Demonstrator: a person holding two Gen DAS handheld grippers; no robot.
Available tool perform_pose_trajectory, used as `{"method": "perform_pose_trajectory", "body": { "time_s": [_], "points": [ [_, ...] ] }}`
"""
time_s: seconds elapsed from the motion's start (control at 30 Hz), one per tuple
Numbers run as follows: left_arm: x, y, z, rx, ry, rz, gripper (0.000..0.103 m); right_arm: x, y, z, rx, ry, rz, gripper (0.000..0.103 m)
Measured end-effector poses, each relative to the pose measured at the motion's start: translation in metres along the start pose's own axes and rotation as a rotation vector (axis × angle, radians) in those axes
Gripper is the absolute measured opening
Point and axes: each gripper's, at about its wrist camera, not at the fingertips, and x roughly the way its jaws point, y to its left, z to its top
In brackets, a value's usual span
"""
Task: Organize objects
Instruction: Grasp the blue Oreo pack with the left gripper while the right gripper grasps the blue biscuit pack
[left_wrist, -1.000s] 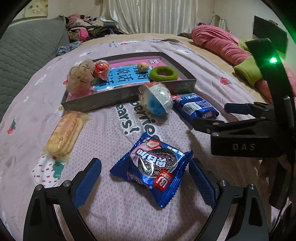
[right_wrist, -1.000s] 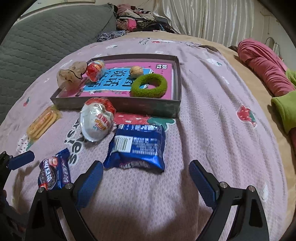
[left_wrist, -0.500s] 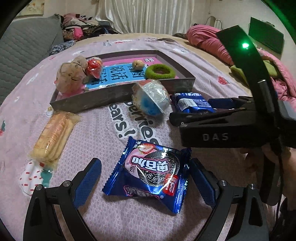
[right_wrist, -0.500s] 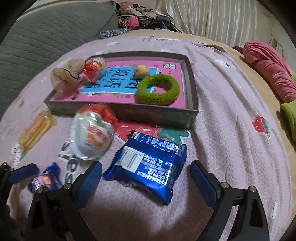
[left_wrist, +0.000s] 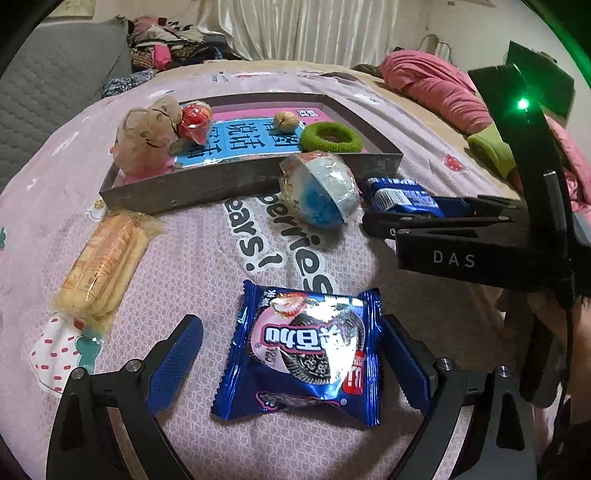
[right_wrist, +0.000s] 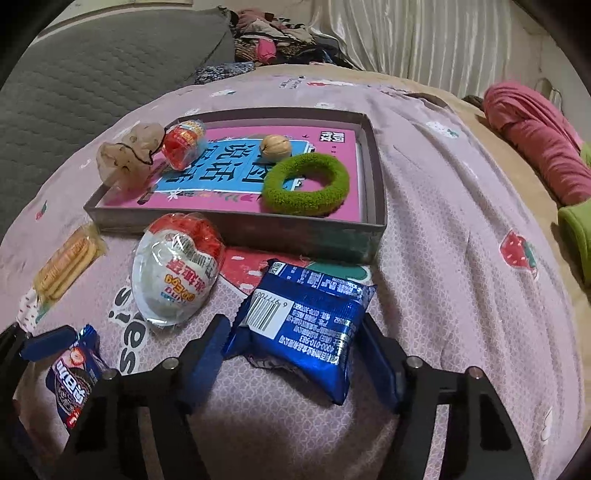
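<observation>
A grey tray on the bed holds a green ring, a walnut, a red egg toy and a beige pouch. My left gripper is open around a blue Oreo packet, fingers beside both its edges. My right gripper is open with its fingers close on either side of a second blue packet, seen barcode up. This packet also shows in the left wrist view. A large wrapped egg lies just in front of the tray.
A wafer biscuit pack lies left of the tray. Pink and green bedding is piled at the right. A grey quilted headboard rises at the left. Clothes are heaped at the back.
Both grippers have moved forward over their packets. The right gripper's fingers have narrowed around the barcode packet. The Oreo packet now sits squarely between the left fingers.
</observation>
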Motion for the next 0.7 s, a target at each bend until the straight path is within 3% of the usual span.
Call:
{"method": "perform_pose_trajectory", "body": {
  "time_s": [0.07, 0.2, 0.43, 0.7],
  "points": [
    [0.0, -0.001, -0.001, 0.005, 0.001, -0.002, 0.092, 0.0, 0.001, 0.0, -0.013, 0.002, 0.0, 0.063],
    [-0.001, 0.0, -0.002, -0.004, 0.006, -0.013, 0.074, -0.003, 0.003, 0.0, -0.034, 0.005, 0.011, 0.057],
    [-0.004, 0.002, -0.003, -0.009, 0.007, -0.009, 0.065, -0.007, 0.0, -0.002, -0.031, -0.006, 0.034, 0.057],
    [-0.01, 0.004, -0.005, -0.019, 0.005, -0.006, 0.065, -0.021, -0.003, -0.007, -0.016, -0.024, 0.041, 0.057]
  ]
}}
